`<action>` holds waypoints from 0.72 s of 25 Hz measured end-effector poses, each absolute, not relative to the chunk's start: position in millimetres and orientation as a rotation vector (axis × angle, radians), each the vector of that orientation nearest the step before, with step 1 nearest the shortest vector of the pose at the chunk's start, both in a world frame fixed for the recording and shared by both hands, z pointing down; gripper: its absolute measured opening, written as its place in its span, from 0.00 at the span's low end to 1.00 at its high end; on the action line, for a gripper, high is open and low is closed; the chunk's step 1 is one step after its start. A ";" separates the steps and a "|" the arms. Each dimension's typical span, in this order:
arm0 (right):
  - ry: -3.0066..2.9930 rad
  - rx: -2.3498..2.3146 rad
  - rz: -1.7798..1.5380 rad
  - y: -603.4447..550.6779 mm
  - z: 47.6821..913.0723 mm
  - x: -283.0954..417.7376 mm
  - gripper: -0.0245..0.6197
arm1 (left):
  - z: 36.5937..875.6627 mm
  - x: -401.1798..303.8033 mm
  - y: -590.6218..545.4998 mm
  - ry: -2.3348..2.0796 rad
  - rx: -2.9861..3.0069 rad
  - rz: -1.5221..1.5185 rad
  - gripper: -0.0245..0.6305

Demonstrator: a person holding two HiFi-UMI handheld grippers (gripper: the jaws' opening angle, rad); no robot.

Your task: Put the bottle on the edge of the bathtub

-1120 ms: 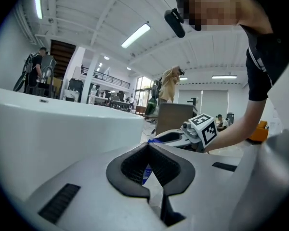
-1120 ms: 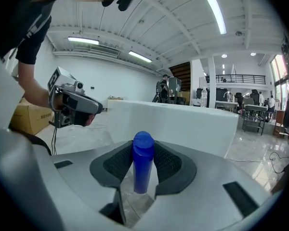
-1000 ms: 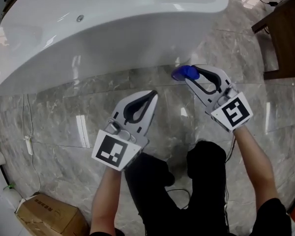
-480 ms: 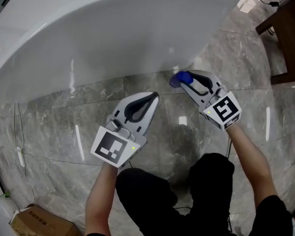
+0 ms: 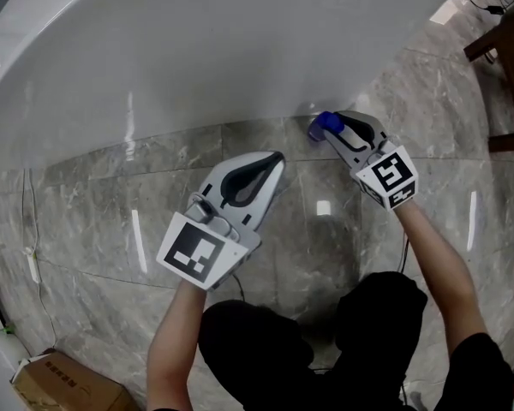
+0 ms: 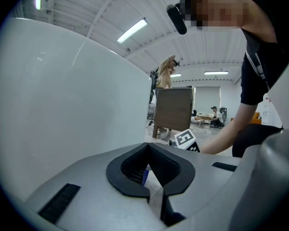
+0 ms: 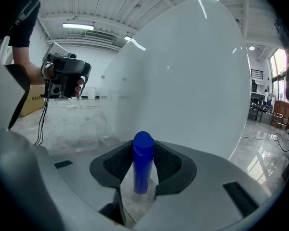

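One blue bottle (image 7: 142, 171), contents unclear, in right gripper (image 7: 143, 150)

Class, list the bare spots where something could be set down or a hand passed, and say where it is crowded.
Free: the marble floor between the bathtub wall, the left gripper and the cardboard box. Crowded: the tub's foot, where the right gripper holds the blue bottle.

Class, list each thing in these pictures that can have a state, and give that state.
Right hand-held gripper, shut on the bottle.
Bottle, upright between the jaws, low beside the bathtub's outer wall, not yet on its edge.
Left hand-held gripper, shut, empty.
Bathtub, standing on the floor.
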State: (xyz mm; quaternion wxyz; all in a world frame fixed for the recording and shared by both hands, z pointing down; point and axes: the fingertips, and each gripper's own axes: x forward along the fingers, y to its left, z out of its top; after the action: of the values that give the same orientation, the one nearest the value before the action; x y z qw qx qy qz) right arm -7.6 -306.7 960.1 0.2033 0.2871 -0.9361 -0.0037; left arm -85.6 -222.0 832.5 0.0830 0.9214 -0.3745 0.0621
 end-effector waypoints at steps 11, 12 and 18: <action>-2.563 0.827 0.017 -322.3 1001.1 -13.4 0.24 | 838.4 -78.9 -206.5 -1.091 2.731 0.195 0.05; -2.559 0.828 0.018 -323.4 1003.3 -13.2 0.24 | 838.6 -79.0 -205.8 -1.090 2.730 0.196 0.05; -2.541 0.843 0.026 -327.6 1013.4 -10.8 0.24 | 840.7 -81.5 -203.9 -1.091 2.725 0.204 0.05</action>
State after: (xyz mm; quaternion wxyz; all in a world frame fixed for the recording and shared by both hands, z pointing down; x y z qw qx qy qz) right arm -10.8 -327.6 1013.4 0.2299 0.3062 -0.9237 0.0093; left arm -81.5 -203.9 840.7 0.0993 0.9215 -0.3690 0.0689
